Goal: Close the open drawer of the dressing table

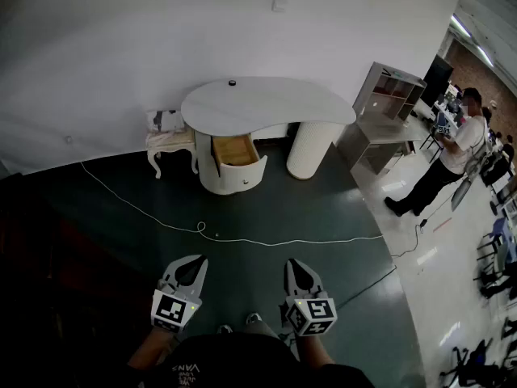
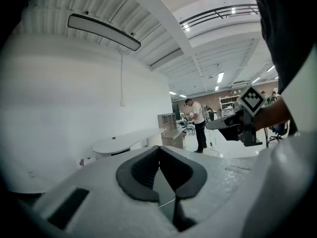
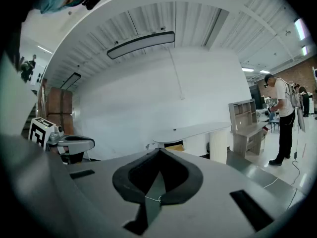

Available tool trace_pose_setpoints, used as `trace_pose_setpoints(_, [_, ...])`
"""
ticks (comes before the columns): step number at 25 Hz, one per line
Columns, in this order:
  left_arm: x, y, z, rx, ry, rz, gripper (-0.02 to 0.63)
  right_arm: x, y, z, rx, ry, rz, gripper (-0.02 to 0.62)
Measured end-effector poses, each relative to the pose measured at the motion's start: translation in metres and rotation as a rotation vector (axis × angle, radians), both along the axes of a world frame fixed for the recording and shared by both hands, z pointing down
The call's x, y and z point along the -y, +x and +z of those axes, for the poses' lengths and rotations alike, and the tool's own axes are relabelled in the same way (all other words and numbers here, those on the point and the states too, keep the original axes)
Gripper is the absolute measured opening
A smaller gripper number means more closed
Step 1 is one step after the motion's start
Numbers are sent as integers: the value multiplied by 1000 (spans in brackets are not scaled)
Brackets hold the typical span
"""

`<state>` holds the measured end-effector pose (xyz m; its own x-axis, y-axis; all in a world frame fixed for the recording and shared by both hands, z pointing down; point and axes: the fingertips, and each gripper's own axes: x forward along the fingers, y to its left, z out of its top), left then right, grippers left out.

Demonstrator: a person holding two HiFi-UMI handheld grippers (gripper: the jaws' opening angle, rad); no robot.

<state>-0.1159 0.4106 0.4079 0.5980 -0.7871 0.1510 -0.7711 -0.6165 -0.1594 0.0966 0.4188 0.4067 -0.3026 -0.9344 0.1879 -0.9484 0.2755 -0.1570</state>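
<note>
1. The dressing table is seen at the far side of the dark floor, against the white wall, well apart from both claws.
2. Its curved white tabletop is carried on a rounded unit at the left and a ribbed white column at the right.
3. The drawer is pulled out toward the near side; a light wooden inside and a rounded white front are shown.
4. The left claw and the right claw are pressed together, with nothing between them.

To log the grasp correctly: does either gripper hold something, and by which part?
Nothing is held. The left gripper and right gripper are shut and empty, far from the drawer.
</note>
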Motion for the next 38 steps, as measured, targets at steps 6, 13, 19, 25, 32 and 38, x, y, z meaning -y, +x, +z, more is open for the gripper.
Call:
trace_pose_setpoints(6, [2,-3,7,-6,-29,24,18,5,-5,7,19,1,10,3])
trace_pose_setpoints(13, [21,7,24,-13,-93,30,26,28,-3,12,-4,0,-5,128])
trace_pose_setpoints(19, [61,23,33,2,-128,0,172,73,12,23,-5,-18,-51,206])
trace_pose_setpoints(25, [108,49,27,26,-99,-54,172,128,39,23,2,-36,-102,229])
trace_pose_setpoints(32, [161,78,24,29,-104,-125,172,194,59,22,-15,-43,-193,232])
trace_pose_setpoints(38, [187,94,33,16,-121,-177,173,230,73,31,-25,-63,-249,233])
